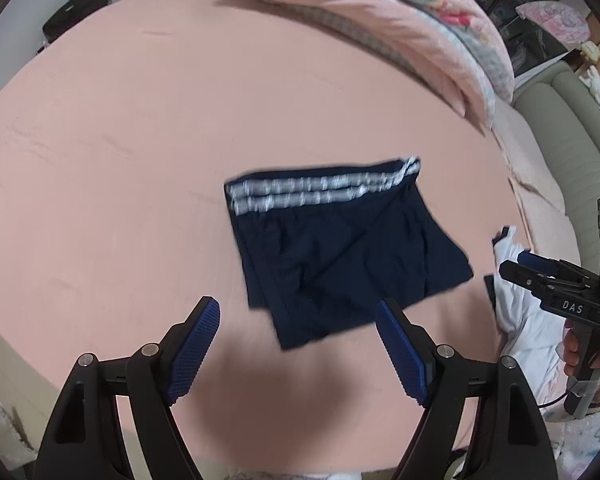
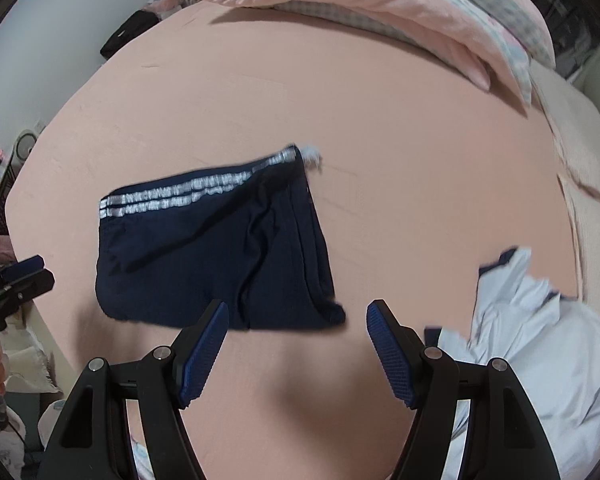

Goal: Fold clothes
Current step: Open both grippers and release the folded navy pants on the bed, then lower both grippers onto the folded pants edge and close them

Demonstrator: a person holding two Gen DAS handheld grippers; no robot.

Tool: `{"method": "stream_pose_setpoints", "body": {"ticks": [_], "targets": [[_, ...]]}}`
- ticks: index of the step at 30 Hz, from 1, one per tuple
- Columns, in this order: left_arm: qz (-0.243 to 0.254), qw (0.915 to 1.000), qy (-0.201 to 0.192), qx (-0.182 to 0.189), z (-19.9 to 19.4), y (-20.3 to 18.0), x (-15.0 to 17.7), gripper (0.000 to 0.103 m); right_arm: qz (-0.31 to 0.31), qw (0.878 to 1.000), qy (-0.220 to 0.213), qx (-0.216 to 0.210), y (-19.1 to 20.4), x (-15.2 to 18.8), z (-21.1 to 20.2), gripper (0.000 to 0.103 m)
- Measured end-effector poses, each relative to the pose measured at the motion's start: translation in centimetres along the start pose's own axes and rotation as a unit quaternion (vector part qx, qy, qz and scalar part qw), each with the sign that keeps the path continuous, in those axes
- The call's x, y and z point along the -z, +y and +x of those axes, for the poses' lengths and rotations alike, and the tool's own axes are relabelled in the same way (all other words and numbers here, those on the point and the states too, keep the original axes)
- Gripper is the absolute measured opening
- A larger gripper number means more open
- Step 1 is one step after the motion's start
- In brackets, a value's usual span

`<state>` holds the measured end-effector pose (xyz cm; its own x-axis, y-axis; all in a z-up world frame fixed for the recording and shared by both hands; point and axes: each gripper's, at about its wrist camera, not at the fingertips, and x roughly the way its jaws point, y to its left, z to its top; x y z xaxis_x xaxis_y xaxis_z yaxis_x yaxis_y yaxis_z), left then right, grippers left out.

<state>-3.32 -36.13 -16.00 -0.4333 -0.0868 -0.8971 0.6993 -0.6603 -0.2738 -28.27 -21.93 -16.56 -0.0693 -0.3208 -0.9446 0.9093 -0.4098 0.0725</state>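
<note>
Navy shorts (image 1: 340, 248), folded, white-striped waistband on the far edge: lying flat on the pink bed sheet (image 1: 140, 140), mid-bed, touched by neither gripper.

Left gripper (image 1: 298, 312): held above the sheet on the near side of the shorts, blue-padded jaws spread wide, nothing between them.

Right gripper (image 2: 298, 312): likewise above the sheet near the shorts' near edge, jaws wide apart and empty. In the left wrist view it appears at the right edge, held by a hand (image 1: 580, 352).

White garment with dark trim (image 2: 540, 340): crumpled, on the bed to the right of the shorts, apart from them.

Pink quilt (image 2: 380, 4), folded, patterned underside: at the far end of the bed.

Dark bag (image 1: 76, 12): beyond the bed's far left edge.
</note>
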Motion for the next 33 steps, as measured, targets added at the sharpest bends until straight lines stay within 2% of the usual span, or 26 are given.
{"method": "stream_pose_setpoints", "body": {"ticks": [10, 14, 21, 33], "targets": [[-0.021, 0.9992, 0.035, -0.006, 2.1, 0.8, 2.8, 0.08, 0.053, 0.998, 0.03, -0.022, -1.6, 3.7, 2.1, 0.071], [-0.009, 0.9988, 0.046, -0.017, 2.9, 0.8, 3.3, 0.08, 0.077, 0.996, 0.038, -0.031, -2.4, 4.6, 3.1, 0.071], [0.004, 0.9976, 0.062, -0.03, 4.5, 0.8, 3.9, 0.08, 0.121, 0.991, 0.027, -0.051, -3.9, 5.9, 4.8, 0.071], [-0.002, 0.9961, 0.084, -0.025, 7.0, 0.9, 4.1, 0.08, 0.189, 0.977, 0.012, -0.104, -4.8, 6.2, 7.6, 0.071]]}}
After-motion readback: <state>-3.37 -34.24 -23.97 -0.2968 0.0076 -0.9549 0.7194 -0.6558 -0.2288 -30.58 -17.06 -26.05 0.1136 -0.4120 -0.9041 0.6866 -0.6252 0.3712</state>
